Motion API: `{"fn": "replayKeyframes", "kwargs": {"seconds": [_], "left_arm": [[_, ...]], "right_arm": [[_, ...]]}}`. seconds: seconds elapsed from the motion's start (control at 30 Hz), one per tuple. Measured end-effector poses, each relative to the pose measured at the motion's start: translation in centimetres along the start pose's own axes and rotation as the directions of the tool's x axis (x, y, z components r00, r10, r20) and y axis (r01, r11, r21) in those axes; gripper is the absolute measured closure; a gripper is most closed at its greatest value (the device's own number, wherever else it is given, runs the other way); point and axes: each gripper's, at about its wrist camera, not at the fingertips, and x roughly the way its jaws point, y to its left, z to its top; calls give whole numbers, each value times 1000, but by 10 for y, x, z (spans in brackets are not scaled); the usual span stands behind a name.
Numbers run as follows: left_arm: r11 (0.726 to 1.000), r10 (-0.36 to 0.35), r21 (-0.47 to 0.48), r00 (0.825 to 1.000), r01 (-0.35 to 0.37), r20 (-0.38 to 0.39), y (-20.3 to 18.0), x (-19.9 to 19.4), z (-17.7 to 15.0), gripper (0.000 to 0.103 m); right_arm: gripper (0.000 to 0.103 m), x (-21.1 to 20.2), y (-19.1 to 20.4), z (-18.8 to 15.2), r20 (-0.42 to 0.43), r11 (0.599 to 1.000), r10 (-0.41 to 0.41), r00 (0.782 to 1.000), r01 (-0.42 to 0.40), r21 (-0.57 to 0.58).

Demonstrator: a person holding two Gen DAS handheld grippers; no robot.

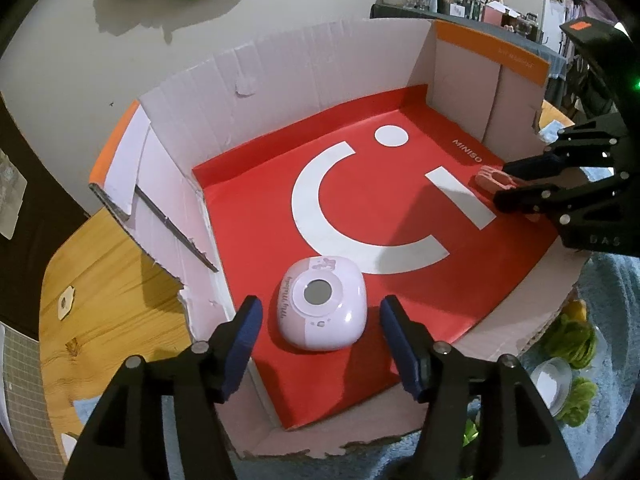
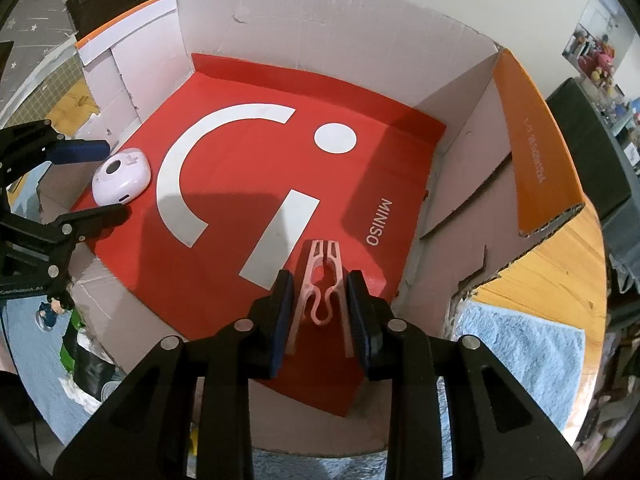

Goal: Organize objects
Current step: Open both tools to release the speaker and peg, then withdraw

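From the left wrist view, the left tongs (image 1: pixel 320 344) hang roughly half open over the near left corner of the cardboard box (image 1: pixel 280 80). The lilac rounded case (image 1: pixel 323 307) rests on the red paper liner (image 1: pixel 400 208) just ahead of the tips and between their lines, with a clear gap on either side, so nothing is gripped. Across the box, the right tongs (image 1: pixel 496 184) carry a pink clothes peg (image 1: pixel 490 178) low over the liner's far right edge.

From the right wrist view, the right tongs (image 2: pixel 320 304) are nearly closed on the pink clothes peg (image 2: pixel 322 288). Its long axis runs straight forward along the fingers, its far end lying close to the liner beside the printed lettering (whether it touches I cannot tell). The lilac case (image 2: pixel 121 181) sits well apart at the left, between the fingers of the left tongs (image 2: pixel 116 180). My judgement: the peg is about placed, needing only a release, and the left hand is far nearer the case.
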Motion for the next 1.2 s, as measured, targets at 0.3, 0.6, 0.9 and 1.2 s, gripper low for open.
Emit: {"fn": "replayKeyframes", "kwargs": {"seconds": [0.3, 0.6, 0.9, 1.2], "left_arm": [[999, -5, -35, 999, 6, 53, -3, -18, -1, 35], [993, 40, -116, 975, -15, 220, -9, -77, -3, 17], [976, 113, -211, 943, -47, 314, -10, -126, -18, 6], [955, 175, -290, 914, -66, 367, -10, -155, -39, 0]], "right_arm": [[49, -25, 7, -10, 66, 999, -21, 998, 23, -25], [33, -63, 23, -7, 192, 999, -22, 981, 27, -23], [25, -79, 47, -3, 319, 997, -82, 944, 78, 25], [19, -107, 49, -29, 401, 988, -143, 905, 104, 117]]}}
